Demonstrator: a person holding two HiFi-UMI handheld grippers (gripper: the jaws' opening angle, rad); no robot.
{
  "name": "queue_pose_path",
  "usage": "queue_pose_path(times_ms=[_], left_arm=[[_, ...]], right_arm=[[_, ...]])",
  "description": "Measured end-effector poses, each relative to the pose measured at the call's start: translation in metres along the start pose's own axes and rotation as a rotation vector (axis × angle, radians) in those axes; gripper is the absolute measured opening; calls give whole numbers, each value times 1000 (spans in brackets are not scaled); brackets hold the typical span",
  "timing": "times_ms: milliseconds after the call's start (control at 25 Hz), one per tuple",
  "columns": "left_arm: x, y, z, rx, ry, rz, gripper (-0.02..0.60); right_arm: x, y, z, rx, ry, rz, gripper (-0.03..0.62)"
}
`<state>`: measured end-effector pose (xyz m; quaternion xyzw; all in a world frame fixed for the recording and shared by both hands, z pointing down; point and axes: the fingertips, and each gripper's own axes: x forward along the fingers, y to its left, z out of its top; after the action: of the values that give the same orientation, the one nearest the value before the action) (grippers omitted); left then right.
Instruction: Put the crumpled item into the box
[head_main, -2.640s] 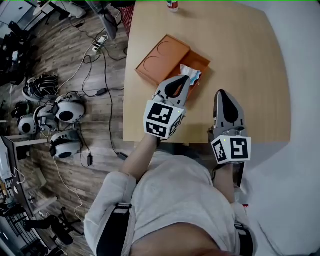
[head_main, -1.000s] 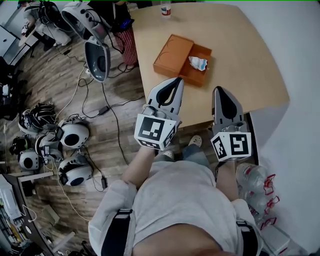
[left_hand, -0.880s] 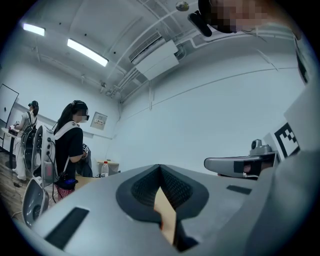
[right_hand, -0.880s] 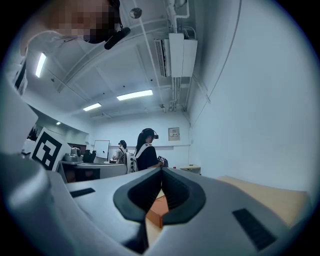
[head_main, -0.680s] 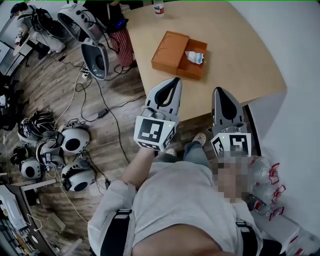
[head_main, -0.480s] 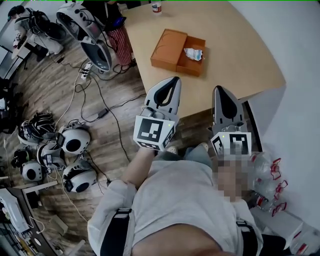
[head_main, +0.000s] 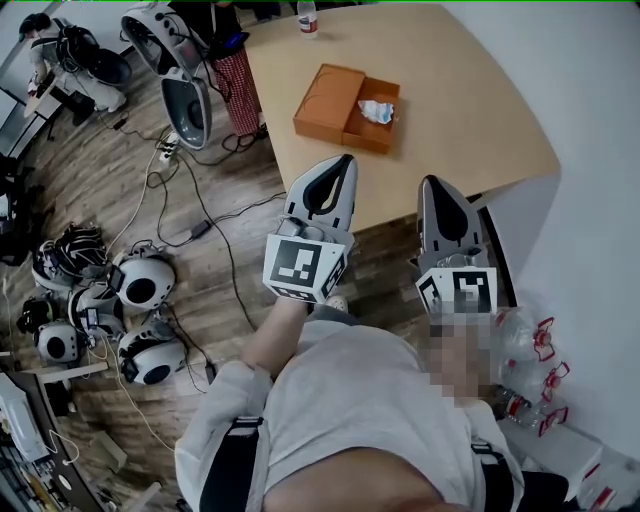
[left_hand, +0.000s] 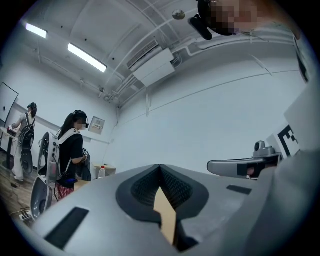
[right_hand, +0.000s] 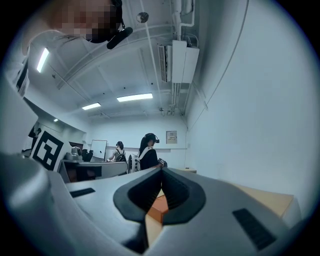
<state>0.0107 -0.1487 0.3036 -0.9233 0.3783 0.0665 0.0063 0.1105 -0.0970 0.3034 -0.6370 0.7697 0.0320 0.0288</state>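
The crumpled white and blue item (head_main: 377, 111) lies inside the open orange box (head_main: 373, 135) on the wooden table (head_main: 470, 130); the box's lid (head_main: 325, 100) lies flat to its left. My left gripper (head_main: 340, 166) is shut and empty, held off the table's near edge, well short of the box. My right gripper (head_main: 440, 187) is also shut and empty, near the table's front edge. Through the slit of the right gripper's jaws I see a bit of the orange box (right_hand: 156, 209). The left gripper view shows only table top (left_hand: 164, 215) past its closed jaws.
A small bottle (head_main: 307, 17) stands at the table's far edge. Helmets (head_main: 140, 283) and cables (head_main: 215, 215) lie on the wooden floor to the left. Water bottles (head_main: 525, 345) sit on the floor at the right. People (left_hand: 70, 150) stand across the room.
Both grippers have drawn back from the table with me. Earlier the left gripper was at the box with the crumpled item; now the item lies in the box and both grippers are away.
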Motion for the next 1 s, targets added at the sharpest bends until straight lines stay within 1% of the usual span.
queue_pose_path(times_ms=[200, 480, 760, 1000], left_arm=[[-13, -20, 8, 2, -15, 20, 14], [-38, -50, 8, 5, -11, 52, 14], [-54, -76, 12, 10, -10, 58, 14], [-57, -89, 15, 15, -16, 58, 14]], right_arm=[[-23, -1, 3, 0, 7, 21, 9], [-61, 1, 3, 18, 16, 40, 9], [-91, 0, 5, 17, 26, 45, 9], [-103, -1, 9, 4, 22, 61, 9]])
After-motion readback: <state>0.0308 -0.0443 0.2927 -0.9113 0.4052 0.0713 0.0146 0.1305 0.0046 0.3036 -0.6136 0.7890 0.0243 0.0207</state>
